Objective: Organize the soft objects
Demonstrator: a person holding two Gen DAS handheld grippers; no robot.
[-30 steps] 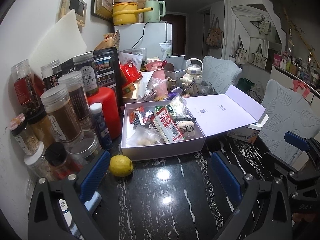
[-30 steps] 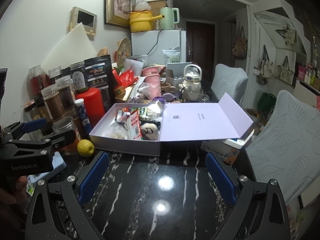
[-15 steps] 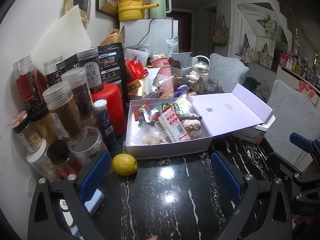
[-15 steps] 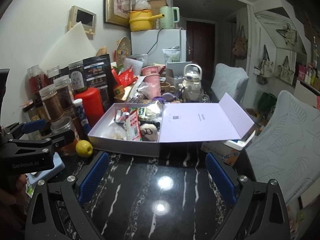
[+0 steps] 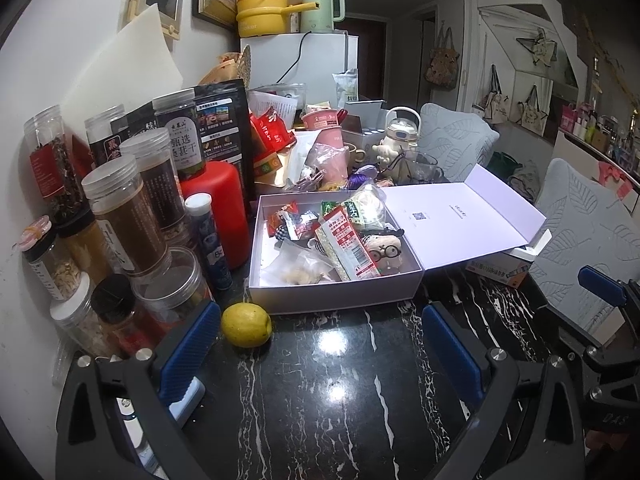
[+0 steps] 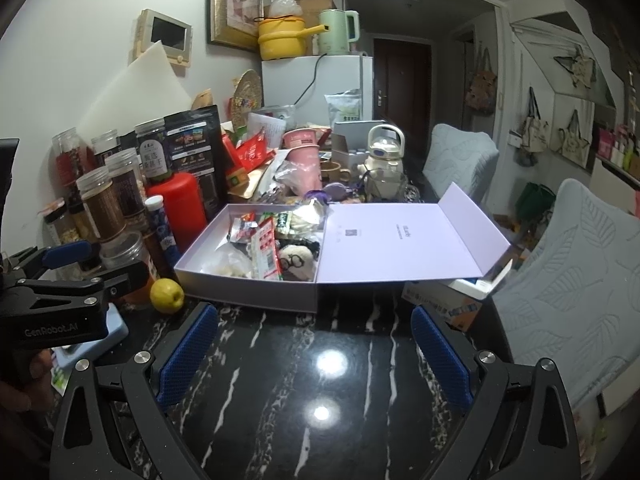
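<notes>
An open lilac box sits on the black marble table, its lid folded flat to the right. Inside lie snack packets, a clear bag and a small plush face with glasses. A lemon rests at the box's front left corner. My left gripper is open over bare table in front of the box. My right gripper is open as well, a little further right.
Tall jars and a red canister crowd the left side by the wall. Clutter, a pink cup and a white teapot stand behind the box. Grey chairs are to the right. A small carton lies under the lid.
Both grippers have drifted slightly forward and left toward the box, which now looks a bit nearer. Nothing was grasped or released.
</notes>
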